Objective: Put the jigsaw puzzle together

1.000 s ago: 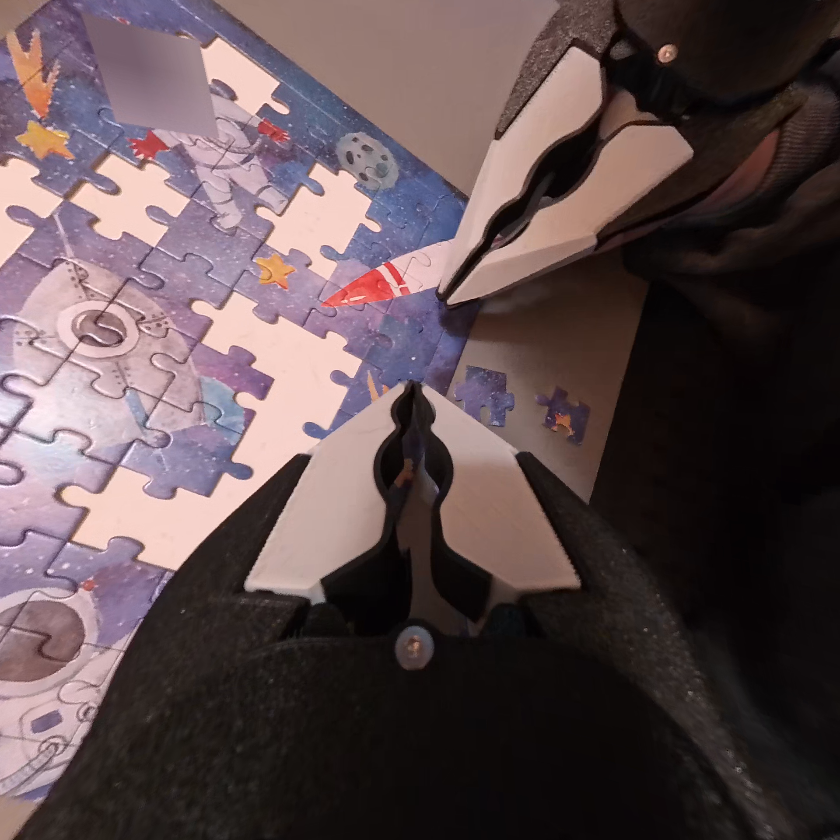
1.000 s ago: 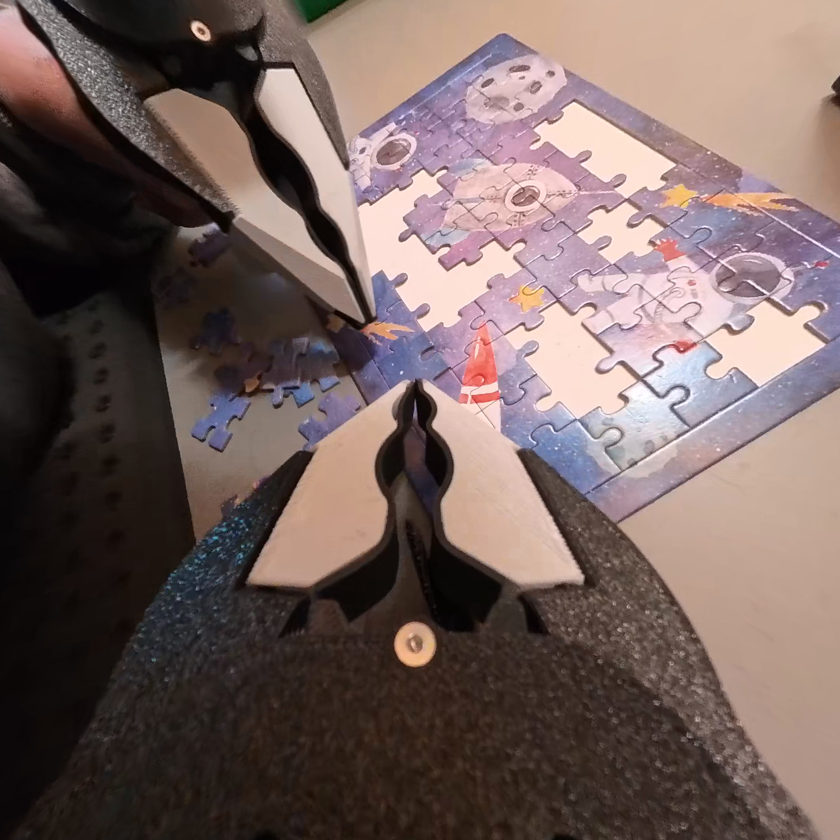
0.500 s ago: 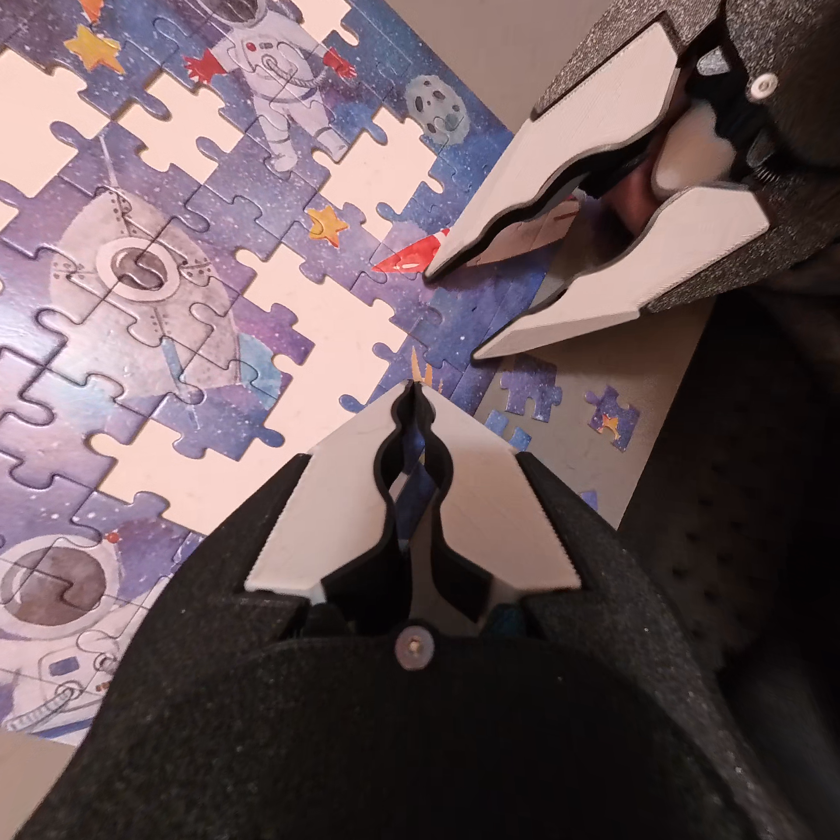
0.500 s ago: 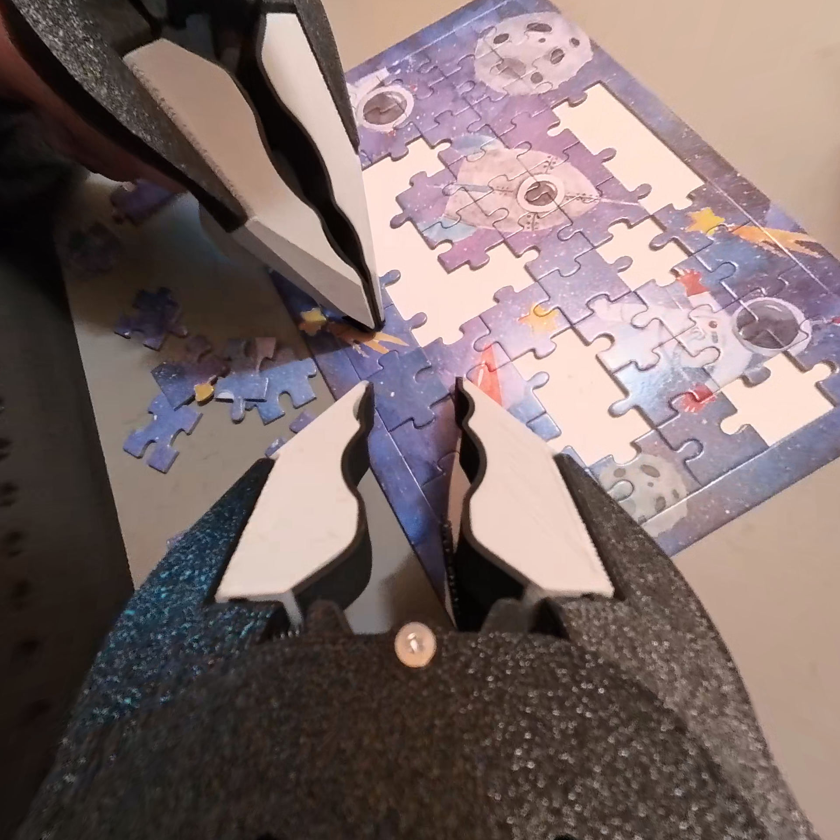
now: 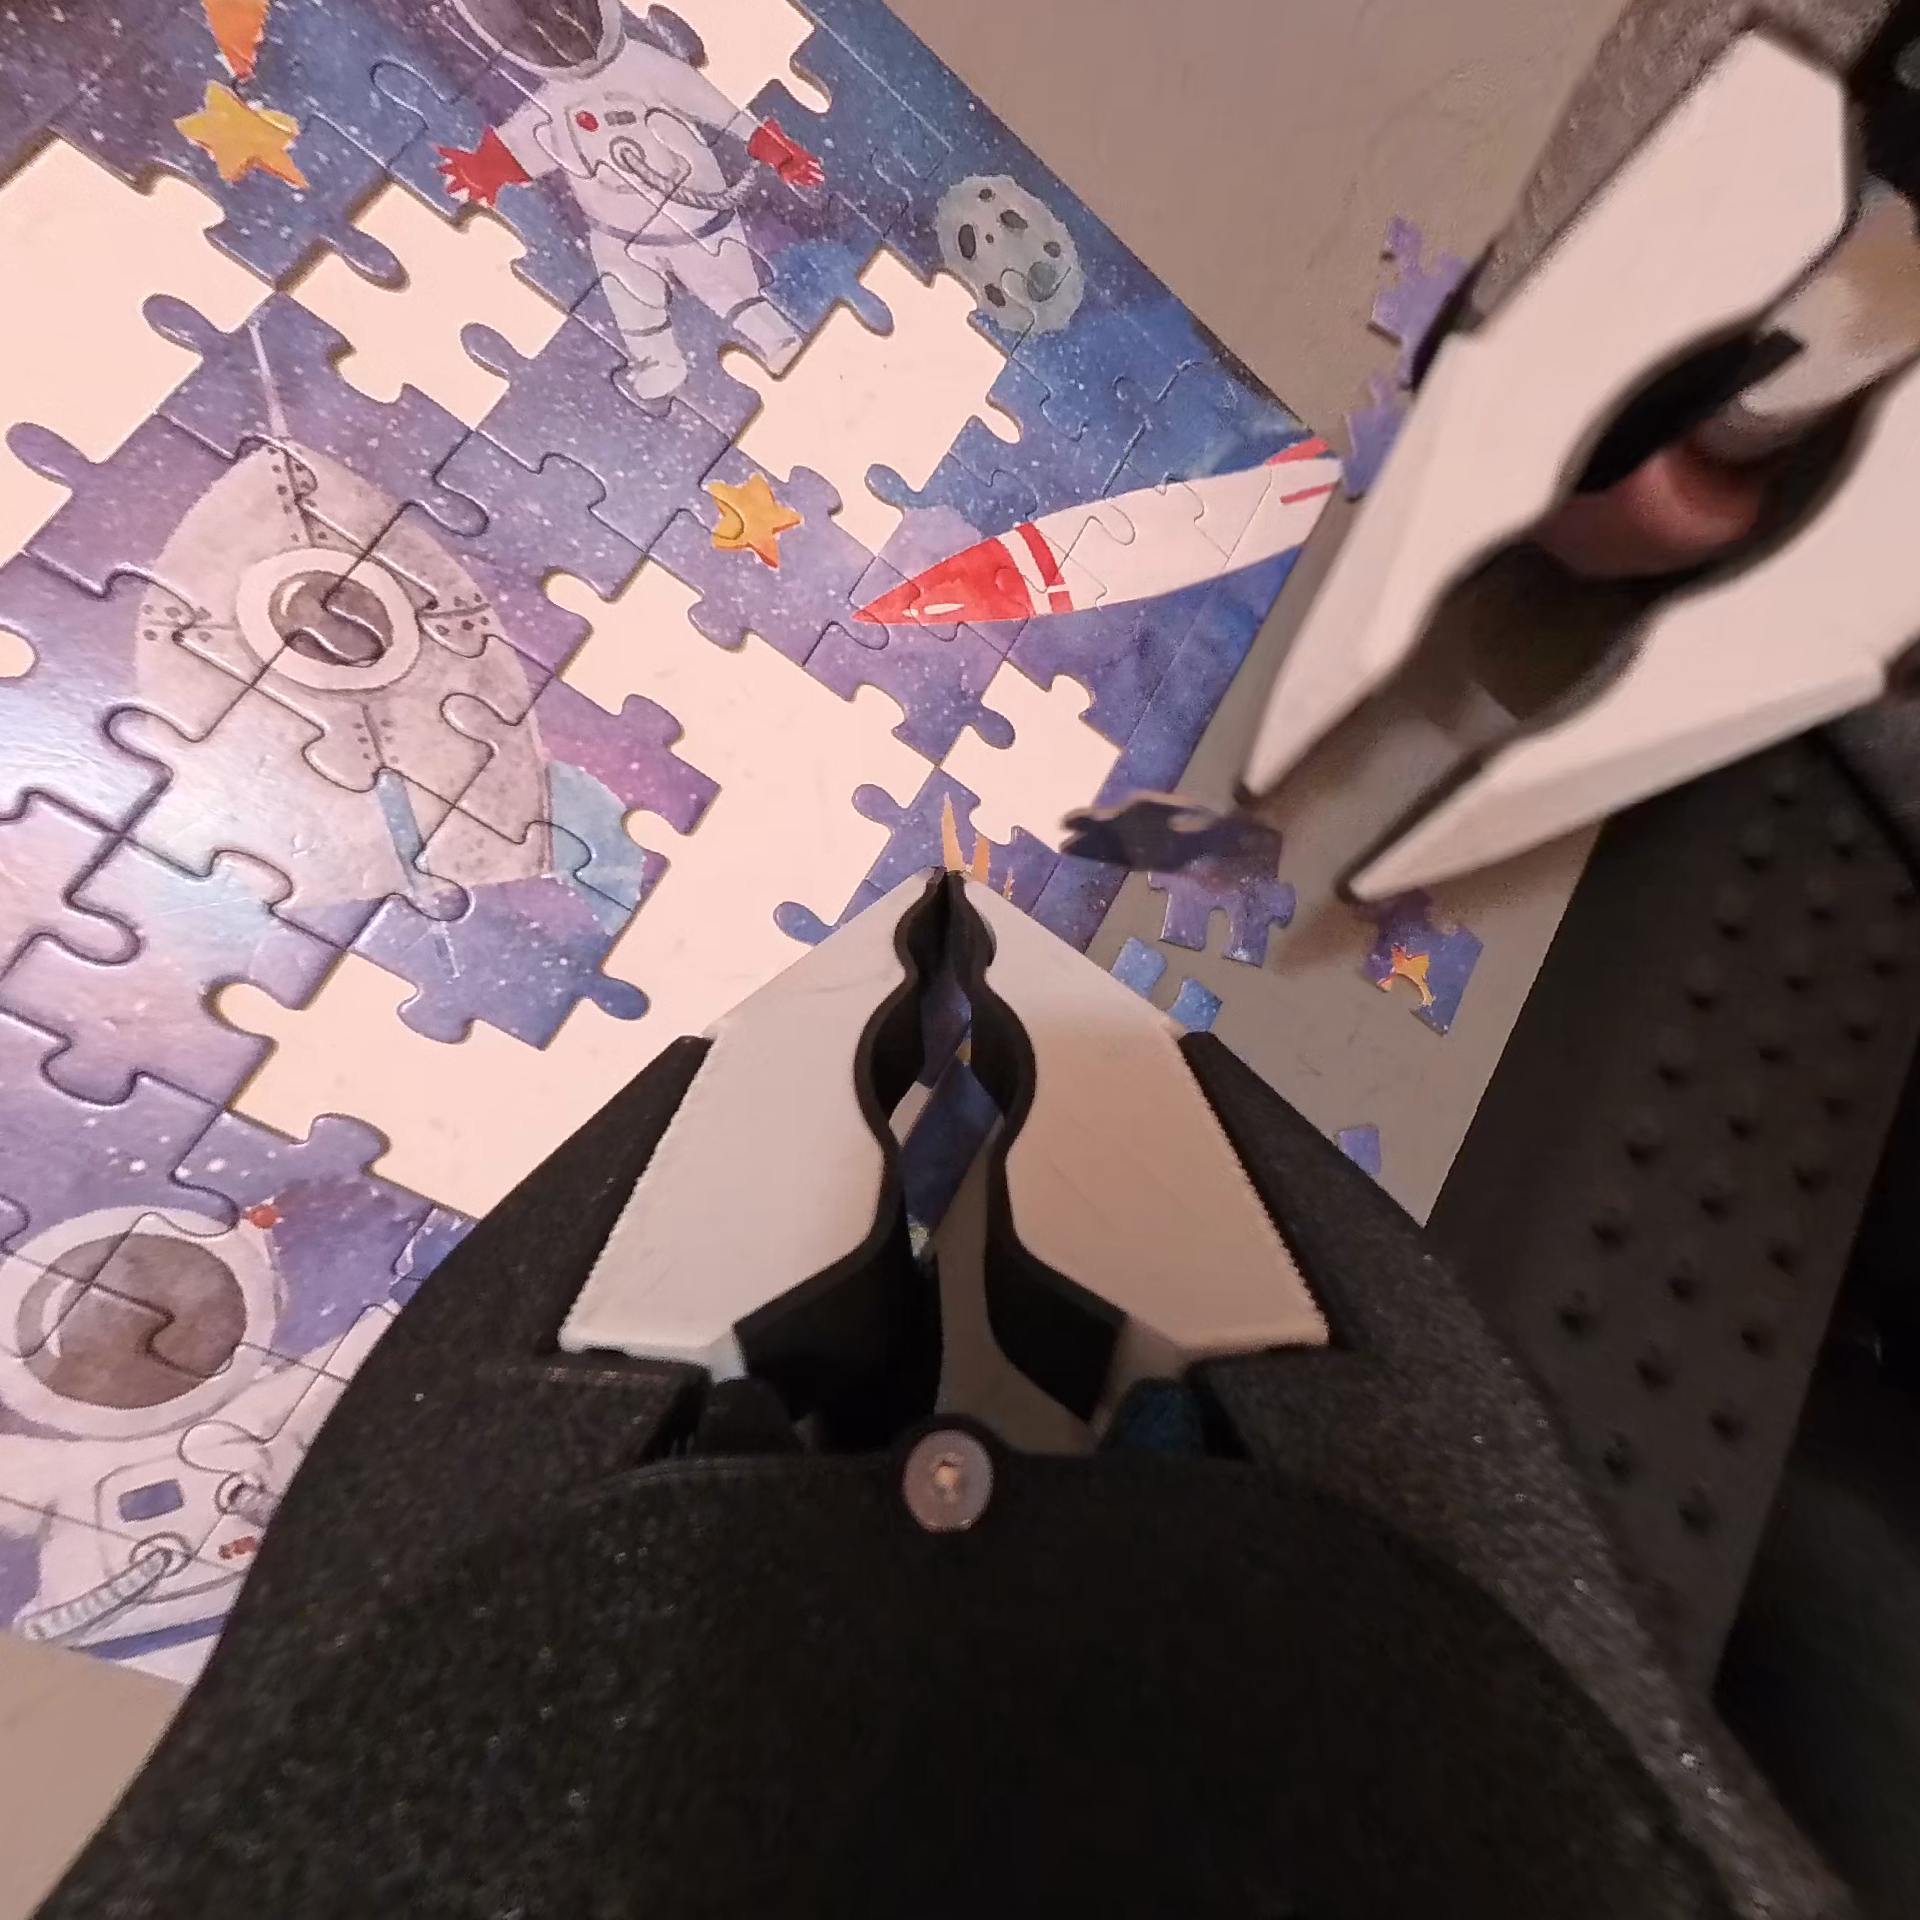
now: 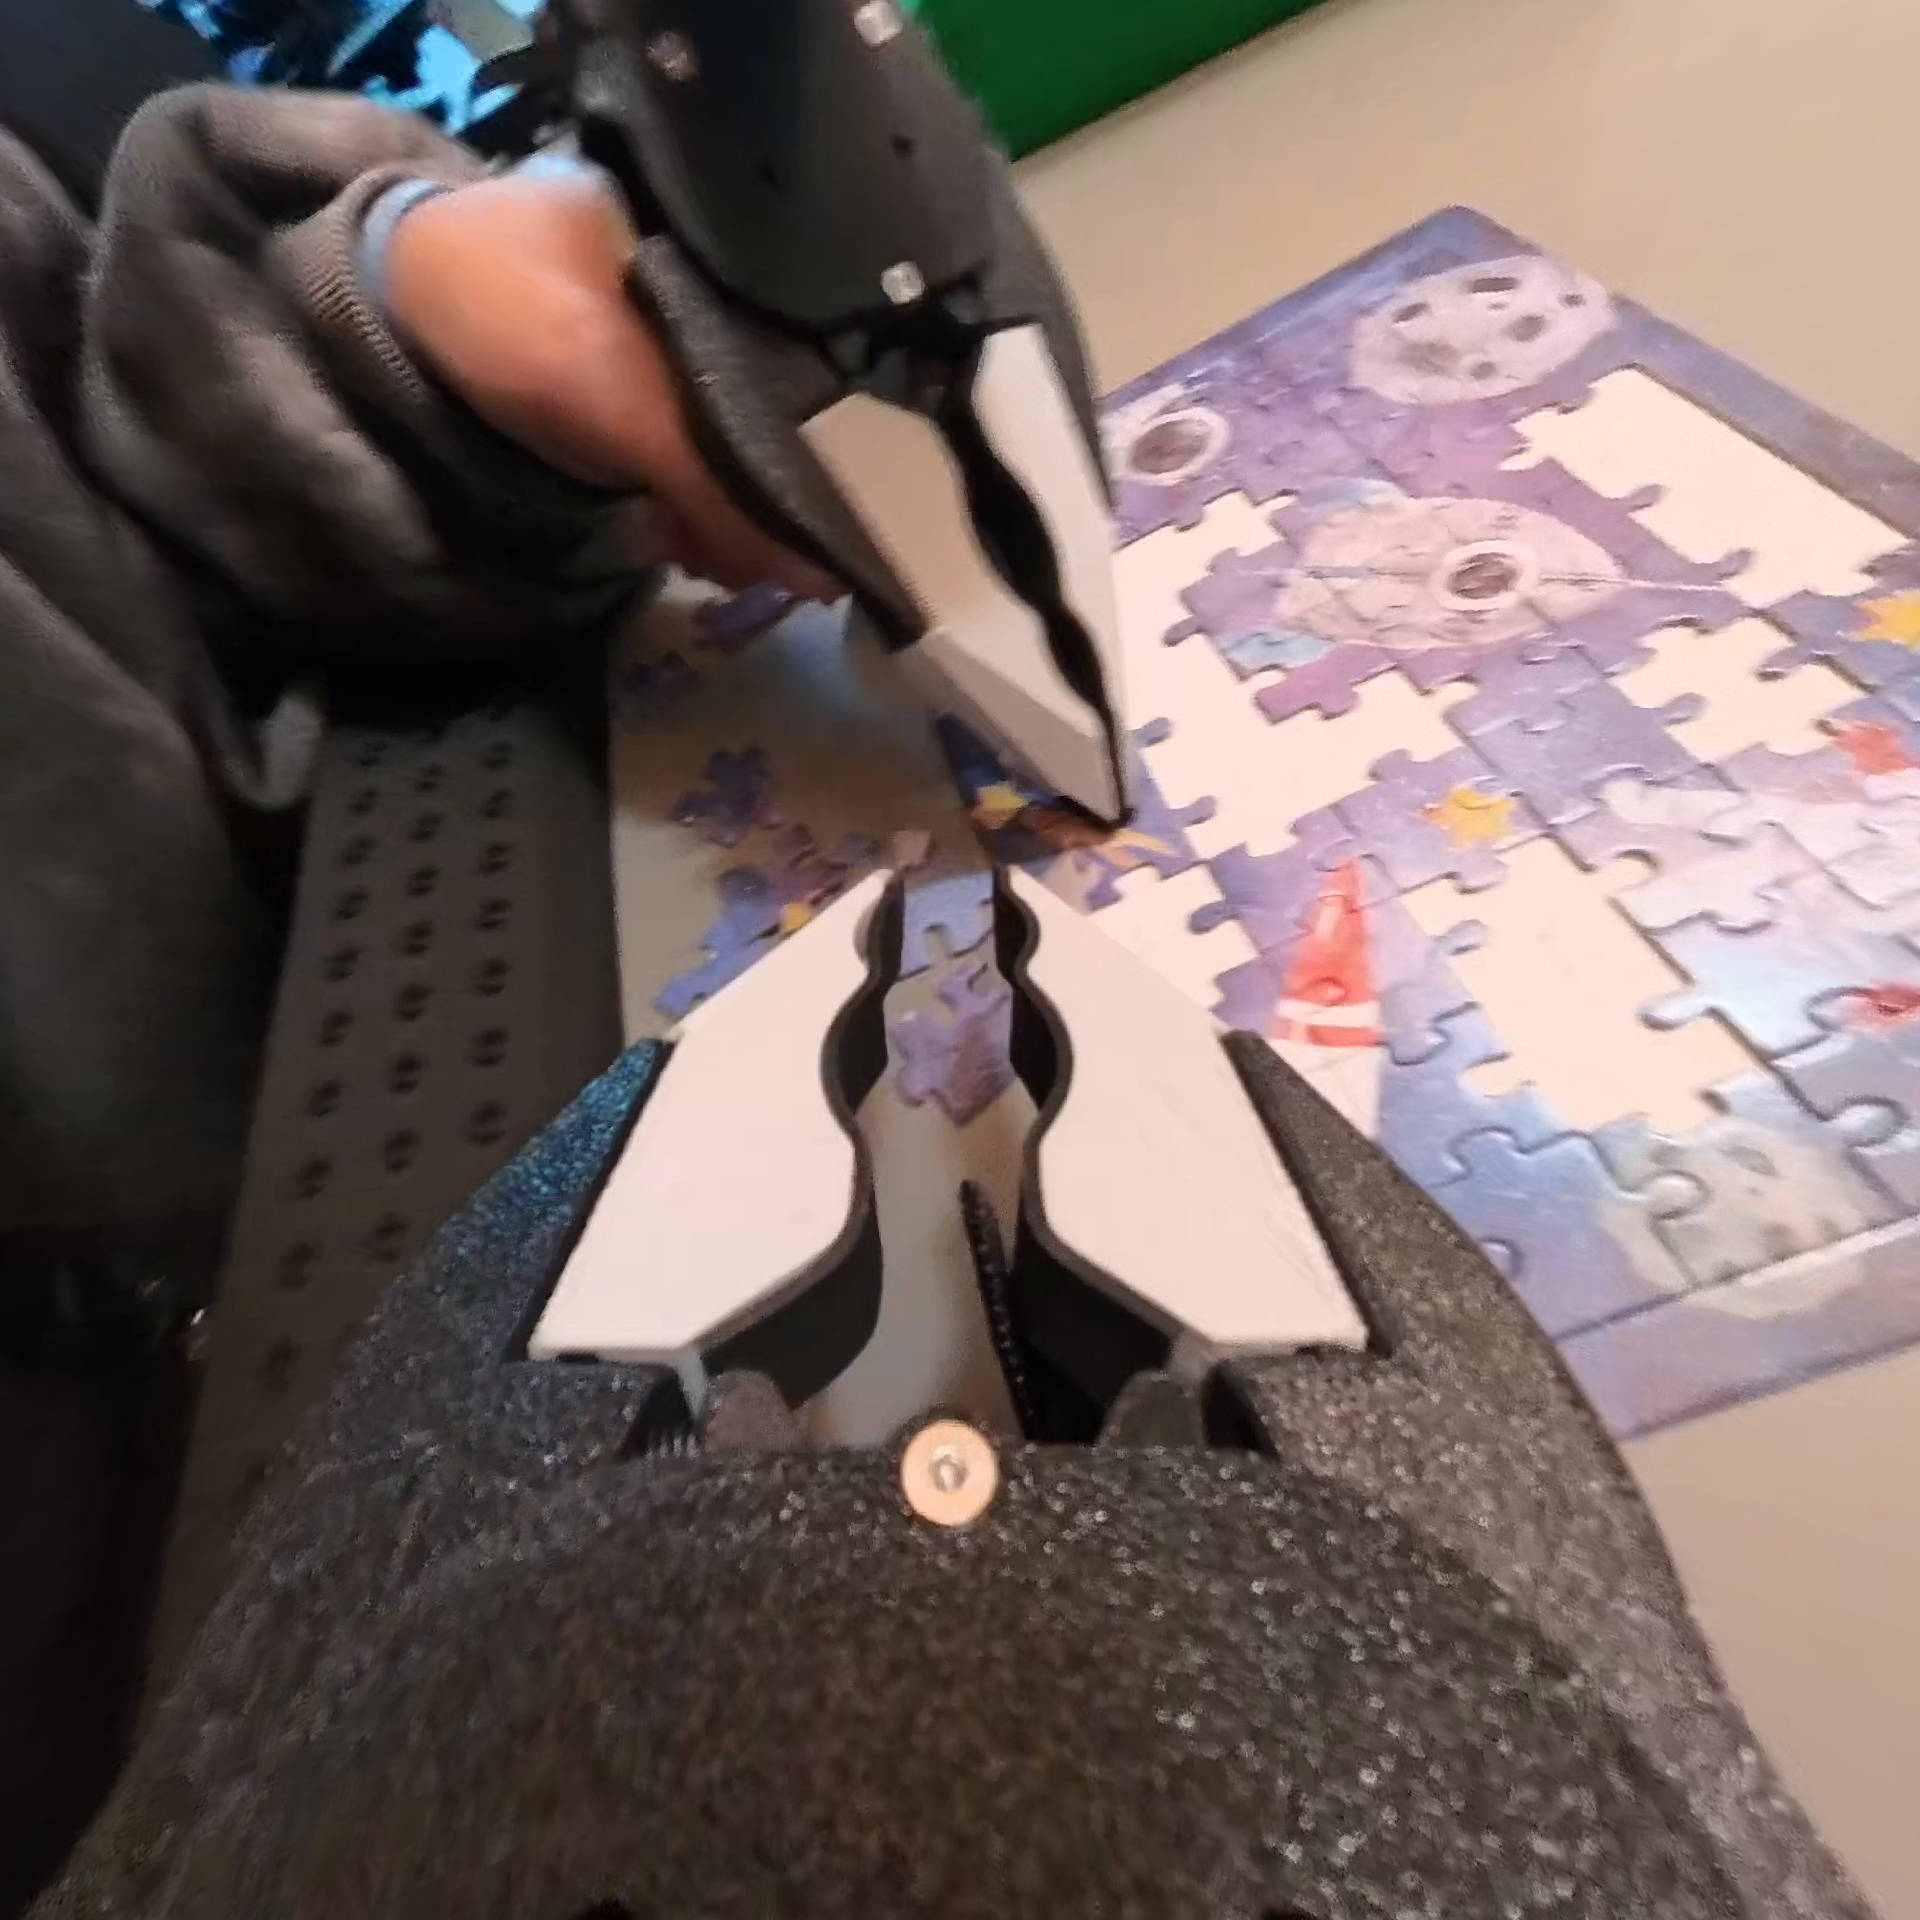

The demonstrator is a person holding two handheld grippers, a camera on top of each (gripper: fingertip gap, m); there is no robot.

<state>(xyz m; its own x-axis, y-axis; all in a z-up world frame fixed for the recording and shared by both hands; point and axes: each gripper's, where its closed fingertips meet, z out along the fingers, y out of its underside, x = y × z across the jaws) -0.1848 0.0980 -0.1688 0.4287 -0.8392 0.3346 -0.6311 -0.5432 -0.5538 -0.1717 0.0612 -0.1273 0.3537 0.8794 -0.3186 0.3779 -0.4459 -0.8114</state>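
My left gripper (image 5: 943, 883) has its jaws together, tips meeting, with nothing that I can make out gripped between them; it sits over the near border of the jigsaw puzzle (image 5: 436, 665), beside an open gap. My right gripper (image 6: 943, 883) has its jaws apart, nothing between them, poised over the loose pieces (image 6: 821, 883) scattered on the desk (image 6: 1714, 1662) just off the puzzle's edge. One dark blue piece (image 5: 1174, 836) looks raised off the desk near the right fingertips (image 5: 1262, 774); it is blurred, and I cannot tell whether it touches them. The puzzle lies flat on the desk, partly assembled, with several white gaps among the space scene. A dark perforated surface (image 5: 1662, 1195) borders the desk edge by the loose pieces.
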